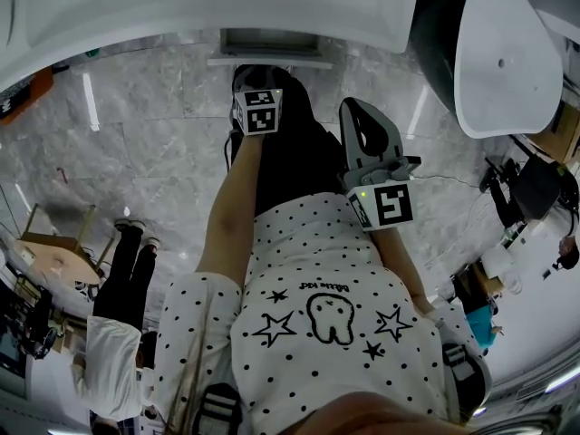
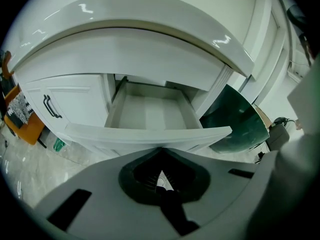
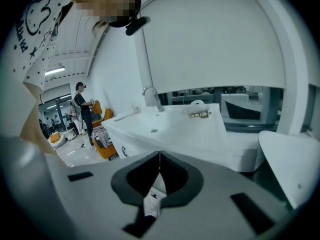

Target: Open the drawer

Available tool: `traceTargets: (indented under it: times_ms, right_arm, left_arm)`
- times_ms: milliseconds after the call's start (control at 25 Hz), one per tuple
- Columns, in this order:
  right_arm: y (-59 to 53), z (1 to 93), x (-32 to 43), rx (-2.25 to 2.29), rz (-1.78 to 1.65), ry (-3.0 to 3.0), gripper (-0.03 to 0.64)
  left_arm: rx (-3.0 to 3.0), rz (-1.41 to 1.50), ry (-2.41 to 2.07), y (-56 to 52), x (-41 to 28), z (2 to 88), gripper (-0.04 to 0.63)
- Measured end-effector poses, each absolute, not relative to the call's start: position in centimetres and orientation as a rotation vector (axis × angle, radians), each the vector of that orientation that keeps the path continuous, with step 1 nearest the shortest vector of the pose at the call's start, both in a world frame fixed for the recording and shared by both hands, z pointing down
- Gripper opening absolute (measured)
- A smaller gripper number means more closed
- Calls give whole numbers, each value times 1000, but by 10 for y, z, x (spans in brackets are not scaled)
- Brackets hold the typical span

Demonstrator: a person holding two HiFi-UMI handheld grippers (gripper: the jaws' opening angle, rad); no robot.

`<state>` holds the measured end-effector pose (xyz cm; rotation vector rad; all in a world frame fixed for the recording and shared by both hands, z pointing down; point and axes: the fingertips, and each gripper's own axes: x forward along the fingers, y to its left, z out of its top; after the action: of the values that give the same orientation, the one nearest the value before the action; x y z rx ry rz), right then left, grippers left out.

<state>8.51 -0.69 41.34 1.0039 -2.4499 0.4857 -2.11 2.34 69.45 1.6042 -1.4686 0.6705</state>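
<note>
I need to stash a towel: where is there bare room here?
The open drawer has a bare bottom between its side walls. The vanity top is bare between the faucet and the metal fitting. Crowded: around the orange chair, where people stand.

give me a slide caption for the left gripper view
Shut left tongs face the white drawer, already open and empty inside, under the curved countertop.

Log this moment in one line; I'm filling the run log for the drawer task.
drawer: pulled out, looks empty | left gripper: shut, holding nothing, just before drawer front | right gripper: shut, holding nothing
</note>
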Motion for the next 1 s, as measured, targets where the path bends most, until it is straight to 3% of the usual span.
traceTargets:
  times_ms: [1000]
  right_arm:
    - [-17,395,100,1113,499,-2457,15]
  left_arm:
    - [1697,630,-1531,7,-25,628,5]
